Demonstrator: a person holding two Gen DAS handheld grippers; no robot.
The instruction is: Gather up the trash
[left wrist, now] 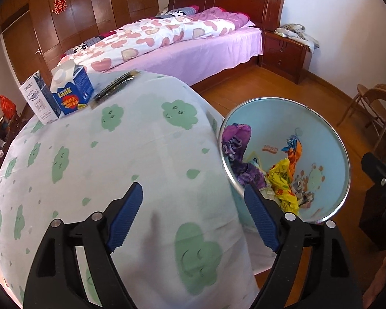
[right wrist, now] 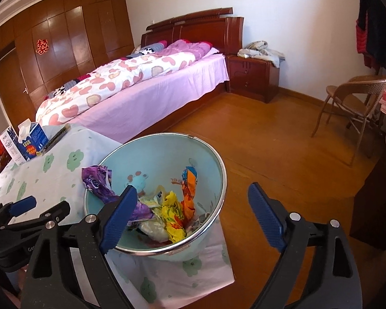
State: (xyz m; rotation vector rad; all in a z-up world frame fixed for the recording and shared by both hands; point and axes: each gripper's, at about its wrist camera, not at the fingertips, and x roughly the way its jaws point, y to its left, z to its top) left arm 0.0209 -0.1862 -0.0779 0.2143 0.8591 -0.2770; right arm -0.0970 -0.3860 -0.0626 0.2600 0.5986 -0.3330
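Note:
A light blue bin (left wrist: 321, 128) with a metal rim stands beside the table and holds crumpled purple (left wrist: 234, 149), yellow (left wrist: 283, 182) and orange (left wrist: 293, 152) wrappers; it also shows in the right wrist view (right wrist: 162, 154). On the table's far end stand a blue milk carton (left wrist: 73, 87), a white carton (left wrist: 40, 97) and a dark flat wrapper (left wrist: 114, 87). My left gripper (left wrist: 193, 193) is open and empty over the table's near edge. My right gripper (right wrist: 193, 193) is open and empty above the bin's right rim.
The table (left wrist: 115, 154) wears a white cloth with green clouds. A bed (right wrist: 141, 85) with pink bedding lies behind, a nightstand (right wrist: 252, 77) at its head. A wicker chair (right wrist: 352, 103) stands on the wooden floor at right. A wardrobe (right wrist: 64, 38) lines the far wall.

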